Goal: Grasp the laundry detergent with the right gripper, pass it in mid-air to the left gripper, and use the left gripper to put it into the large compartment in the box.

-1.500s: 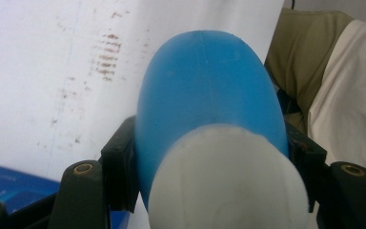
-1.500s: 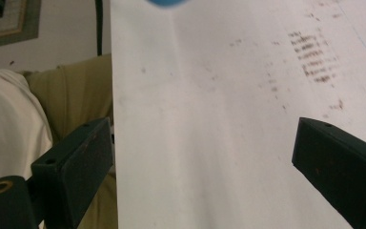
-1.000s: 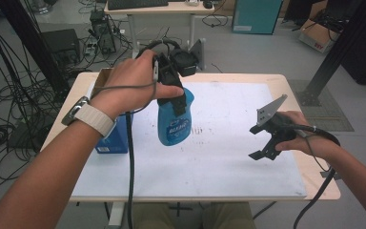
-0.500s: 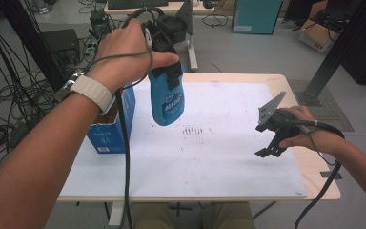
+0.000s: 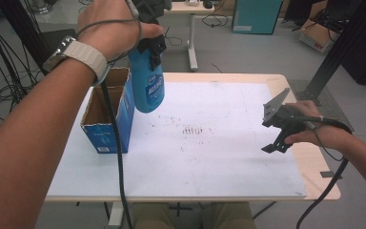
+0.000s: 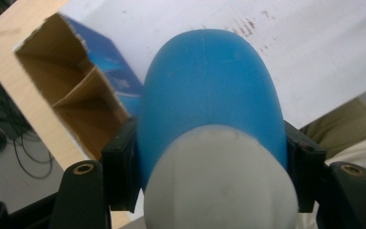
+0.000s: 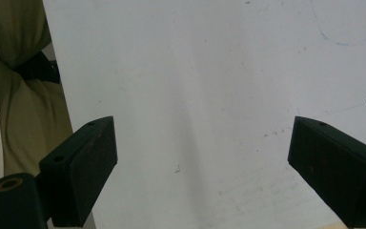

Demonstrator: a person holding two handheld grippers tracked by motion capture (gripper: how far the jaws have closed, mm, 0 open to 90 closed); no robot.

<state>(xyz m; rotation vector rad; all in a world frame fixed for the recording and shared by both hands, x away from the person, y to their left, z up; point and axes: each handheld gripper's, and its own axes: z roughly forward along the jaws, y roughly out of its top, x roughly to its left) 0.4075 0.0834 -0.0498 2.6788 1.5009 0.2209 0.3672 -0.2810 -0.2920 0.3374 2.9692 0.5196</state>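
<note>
I am holding the blue bottle (image 5: 148, 81) in the air, pinched between the jaws of the left gripper (image 6: 209, 157), which are pressing on its two sides just below the white cap end (image 6: 219, 181). Judging by how things lie, the lift is done and the bottle is hanging just beside the open cardboard box (image 5: 106, 114), near its top edge; what is left, I think, is carrying it over the opening and lowering it in. Its long axis is running close to upright, the rounded base pointing down and away from the jaws toward the table (image 5: 228, 157), the cap end sitting nearest the camera. In the left gripper view the box's divided inside is lying off to the left of the jaws, past the bottle's shoulder. The right gripper (image 5: 279, 125) is idling well apart, its jaws spread wide with nothing between them but the white sheet (image 7: 195, 95).
</note>
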